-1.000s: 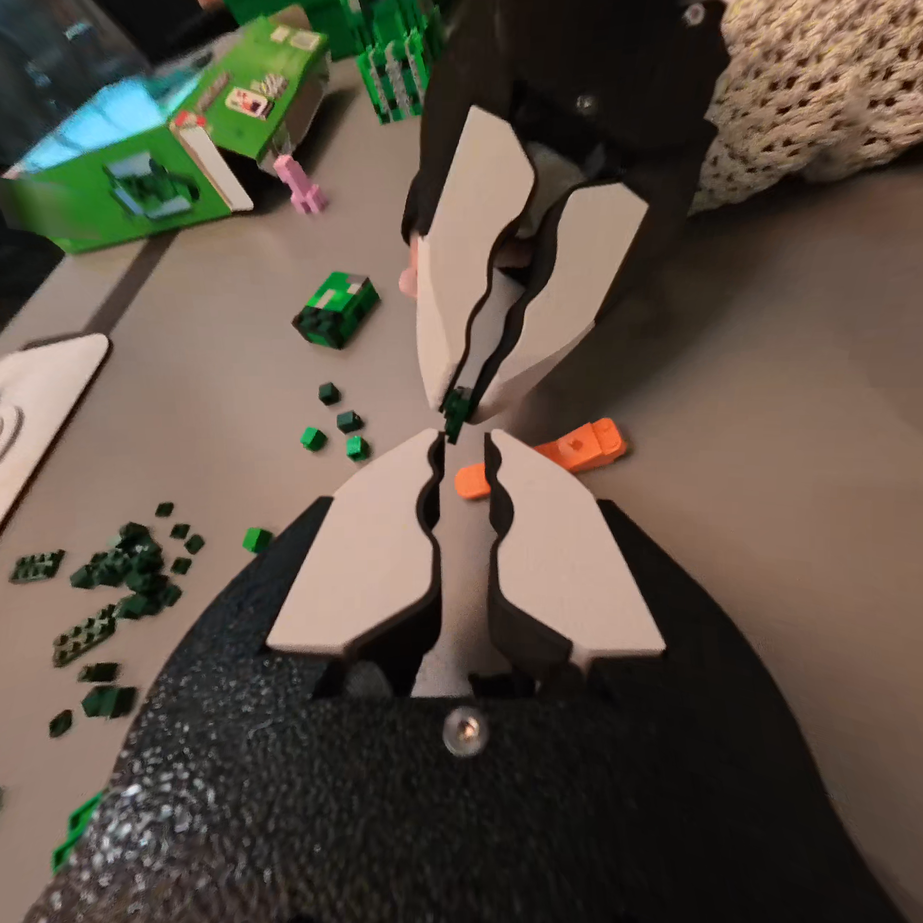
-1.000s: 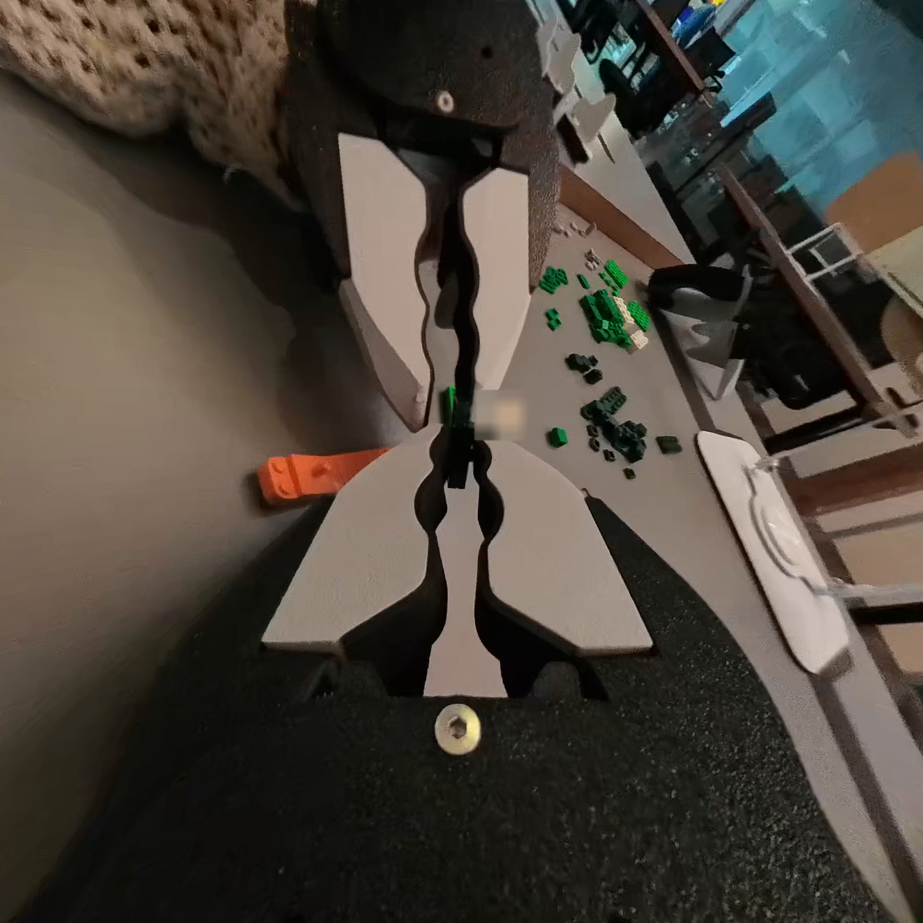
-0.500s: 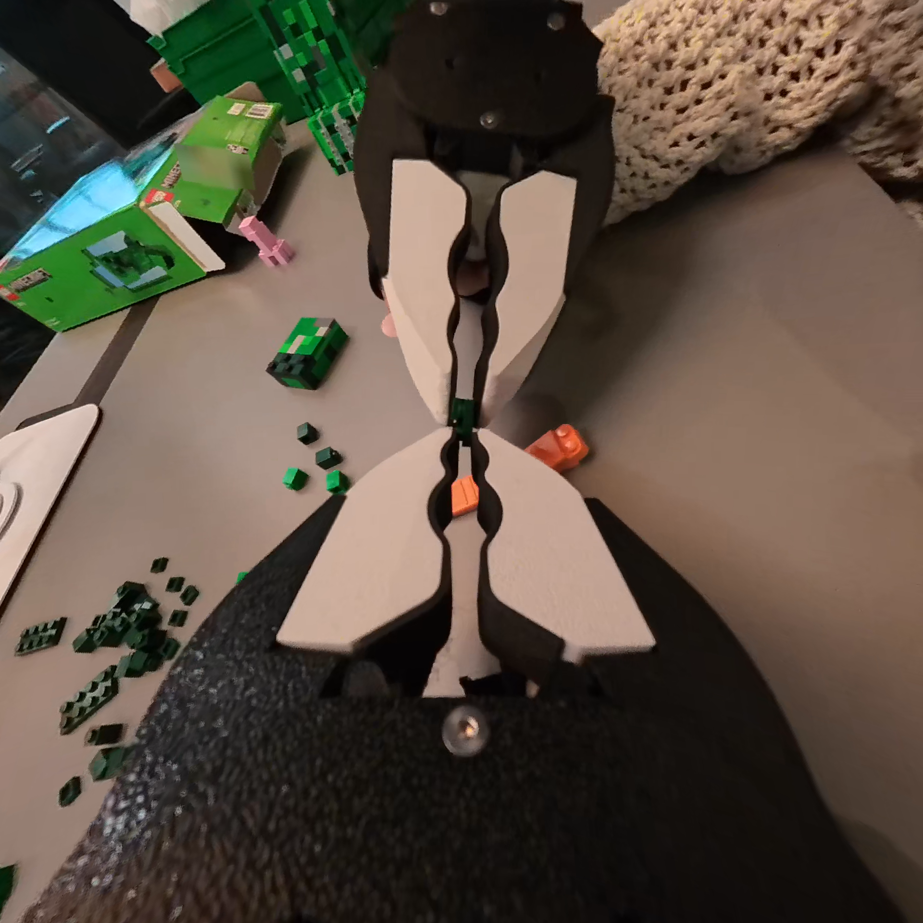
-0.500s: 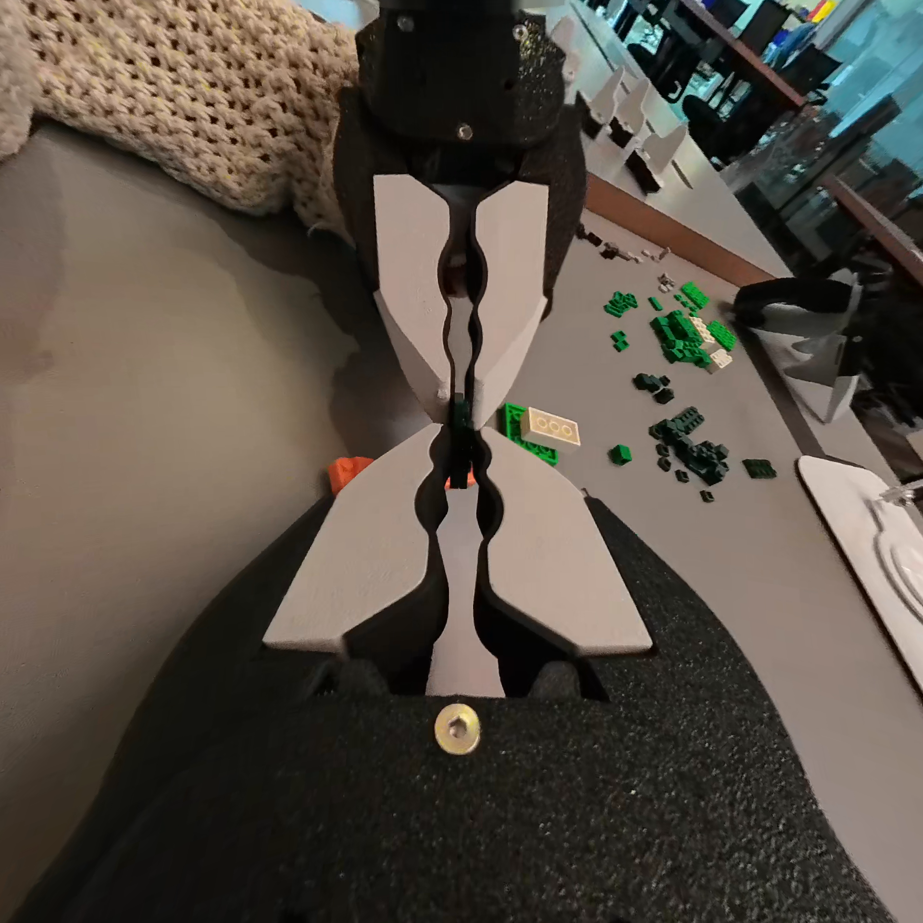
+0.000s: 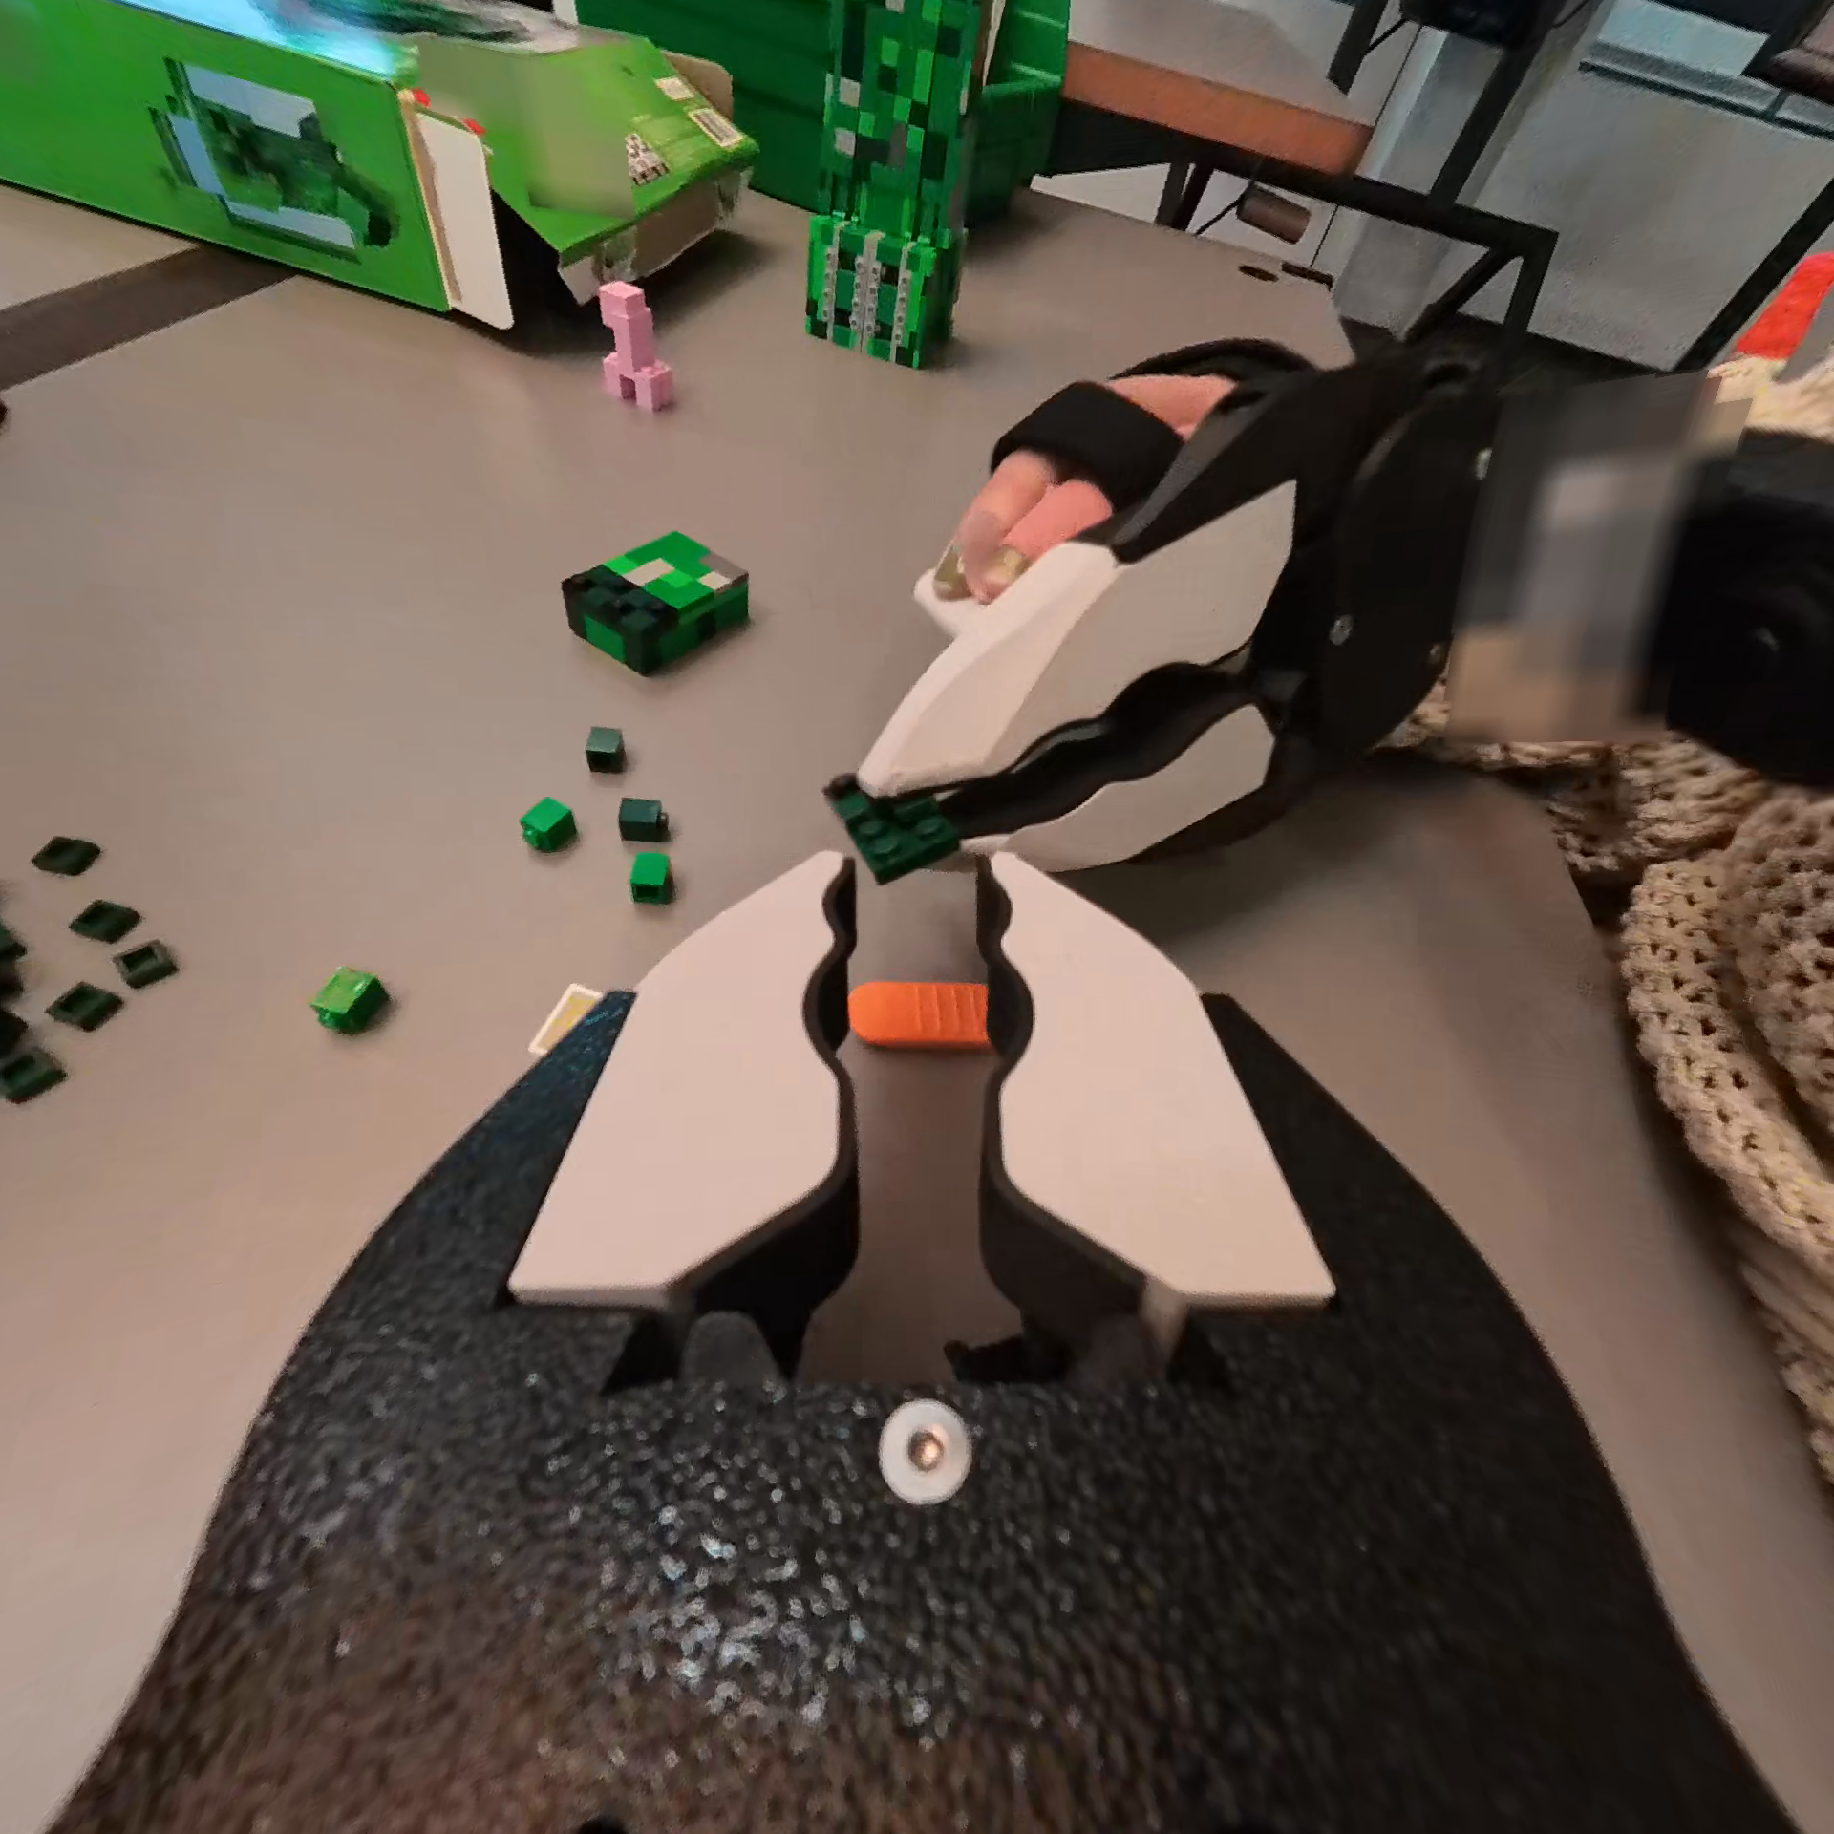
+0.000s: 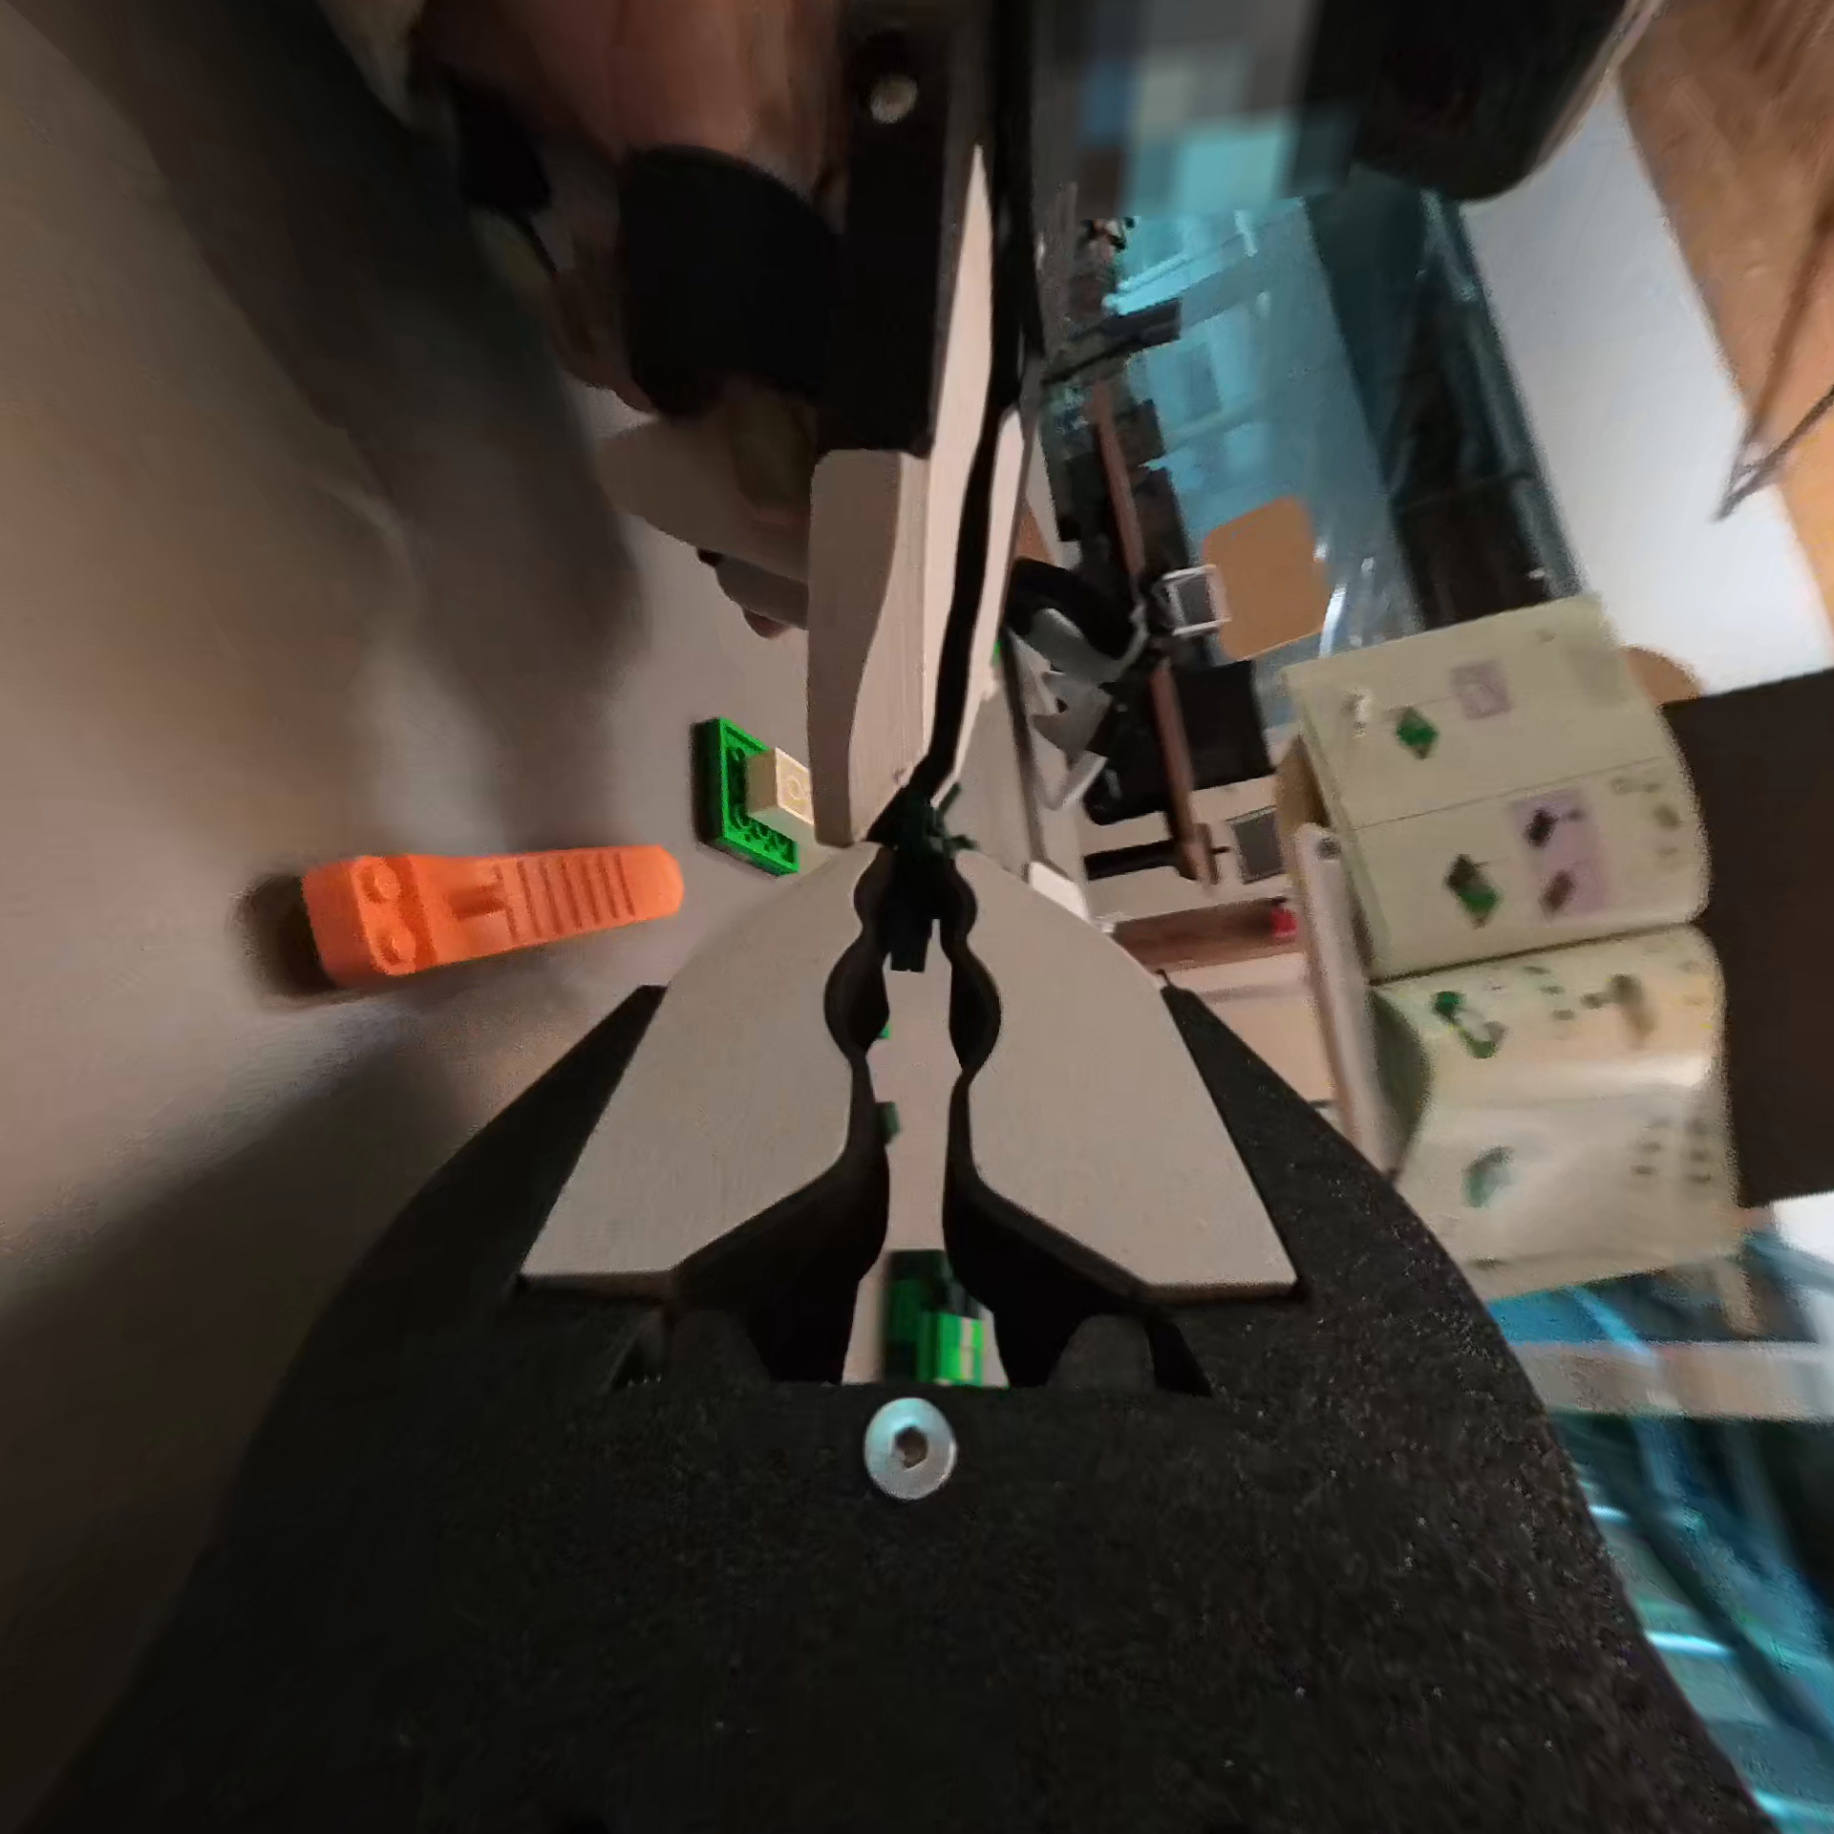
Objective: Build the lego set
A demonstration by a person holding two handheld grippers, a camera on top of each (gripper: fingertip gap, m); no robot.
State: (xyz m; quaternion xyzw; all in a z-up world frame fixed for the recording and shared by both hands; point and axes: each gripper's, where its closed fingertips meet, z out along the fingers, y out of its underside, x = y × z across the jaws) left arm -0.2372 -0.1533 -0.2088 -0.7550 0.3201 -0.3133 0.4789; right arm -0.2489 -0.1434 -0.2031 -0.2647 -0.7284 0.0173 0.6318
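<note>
Change: half a second earlier both grippers pinched one small green piece tip to tip; the left gripper [image 5: 915,873] had since let go.
Left jaws: spread, empty, just below the plate.
Right gripper [image 5: 918,829]: jaws pinched on a dark green plate [image 5: 896,826], held above the surface [image 5: 1340,992].
Right wrist view: right gripper [image 6: 918,873] tip to tip with the left; plate [image 6: 915,893] seen edge-on.
Orange tool [image 6: 491,918]: flat on the surface beneath.
Loose green bricks [image 5: 595,814]: scattered left.
</note>
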